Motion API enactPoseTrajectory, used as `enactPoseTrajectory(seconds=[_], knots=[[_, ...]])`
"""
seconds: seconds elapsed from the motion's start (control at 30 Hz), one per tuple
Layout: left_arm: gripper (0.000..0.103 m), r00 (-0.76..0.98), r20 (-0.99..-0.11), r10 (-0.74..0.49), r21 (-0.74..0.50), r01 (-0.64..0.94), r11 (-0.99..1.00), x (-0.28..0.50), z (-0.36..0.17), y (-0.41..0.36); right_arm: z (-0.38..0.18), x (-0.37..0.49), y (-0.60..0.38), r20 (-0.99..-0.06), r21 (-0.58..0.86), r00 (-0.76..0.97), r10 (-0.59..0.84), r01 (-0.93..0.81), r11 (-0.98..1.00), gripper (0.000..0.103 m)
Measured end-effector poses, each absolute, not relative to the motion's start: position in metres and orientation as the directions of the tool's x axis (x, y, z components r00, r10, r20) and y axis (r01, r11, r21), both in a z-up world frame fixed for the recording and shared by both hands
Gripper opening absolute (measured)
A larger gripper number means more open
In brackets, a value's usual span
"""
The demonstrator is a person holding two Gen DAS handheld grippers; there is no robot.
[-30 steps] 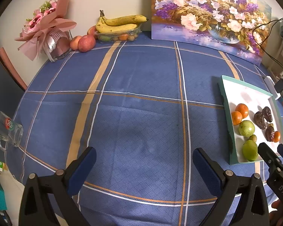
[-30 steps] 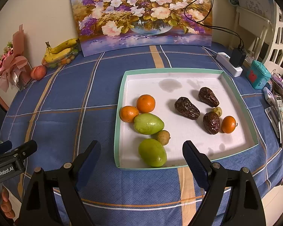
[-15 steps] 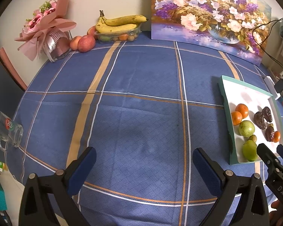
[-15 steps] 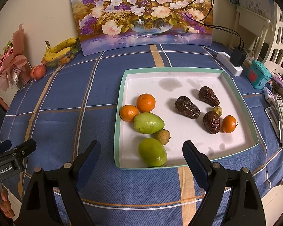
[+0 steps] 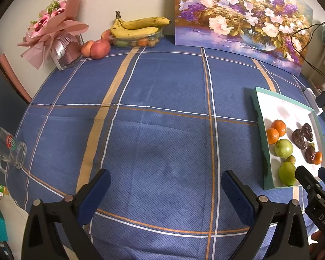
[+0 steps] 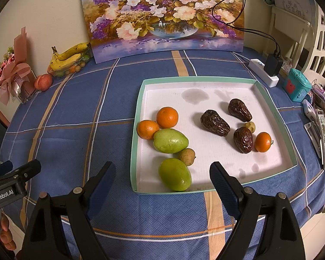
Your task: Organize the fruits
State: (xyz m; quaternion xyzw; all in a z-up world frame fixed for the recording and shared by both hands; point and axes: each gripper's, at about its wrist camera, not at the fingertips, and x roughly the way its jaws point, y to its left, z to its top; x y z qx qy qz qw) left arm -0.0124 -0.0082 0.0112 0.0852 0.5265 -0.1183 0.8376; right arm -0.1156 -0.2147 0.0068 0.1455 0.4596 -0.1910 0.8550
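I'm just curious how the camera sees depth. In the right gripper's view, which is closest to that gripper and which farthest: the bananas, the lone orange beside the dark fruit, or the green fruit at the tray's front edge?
1. Green fruit: front of tray, between the open right gripper fingers.
2. Lone orange: right side of tray.
3. Bananas: far left, by the wall.

A blue plaid tablecloth [image 5: 162, 112] covers the table, and a large floral painting [image 6: 162, 15] leans against the wall at its far edge. At the far left corner stands a pink-wrapped bouquet [image 5: 52, 34], while a clear glass mug [image 5: 8, 149] lies on its side at the left edge. On the right side sit a white power strip [image 6: 263, 72] with a black adapter plugged in and a small teal box [image 6: 296, 84].
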Motion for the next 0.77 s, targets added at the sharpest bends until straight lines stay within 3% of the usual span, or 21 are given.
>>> enactPoseTrajectory(seconds=[0.77], knots=[[0.103, 0.439, -0.893, -0.102, 0.024, 0.272, 0.962, -0.0168, 0.015, -0.0091, 0.004, -0.1169, -0.217, -0.845, 0.075, 0.499, -0.191, 0.465, 0.882, 0.089]])
